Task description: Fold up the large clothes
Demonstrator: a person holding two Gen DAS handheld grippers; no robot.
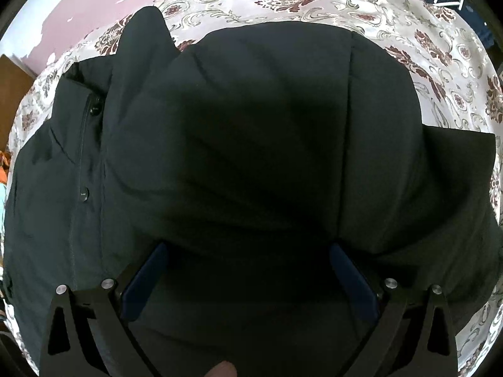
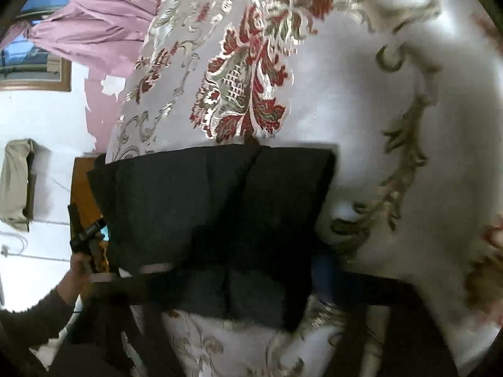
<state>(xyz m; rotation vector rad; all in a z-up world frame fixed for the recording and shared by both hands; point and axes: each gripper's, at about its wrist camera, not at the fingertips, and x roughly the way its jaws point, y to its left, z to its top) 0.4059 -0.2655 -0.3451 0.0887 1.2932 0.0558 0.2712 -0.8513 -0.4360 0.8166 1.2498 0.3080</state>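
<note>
- A black jacket point(image 1: 251, 132) lies spread on a bedspread point(image 1: 433, 50), filling most of the left wrist view; its cloth is matte, padded and rumpled into soft diagonal creases.
- A vertical seam runs down the jacket right of centre, and along its left side a placket carries two round dark snaps point(image 1: 83, 193).
- A pointed flap of the same black cloth sticks up at the upper left (collar or sleeve, I cannot tell which).
- The left gripper point(image 1: 248, 251) hangs over the jacket with its two fingers spread wide; the pads point(image 1: 143, 282) are flat blue strips on black arms studded with silver bolts, and nothing sits between them.
- The bedspread is a shiny pale brocade woven with dark red flowers and olive-gold scrolls.
- In the right wrist view, a squarish fold of the jacket point(image 2: 213, 213) rises in front of the brocade, coarse and dull against the sheen.
- The right gripper point(image 2: 232, 279) is blurred and mostly covered by that fold; the cloth drapes over its fingers, so I cannot tell how far apart they stand or whether they pinch it.
- At the left edge, the left hand point(image 2: 78, 267) grips a black handle.
- A mauve curtain point(image 2: 94, 22) hangs behind in loose pleats.
</note>
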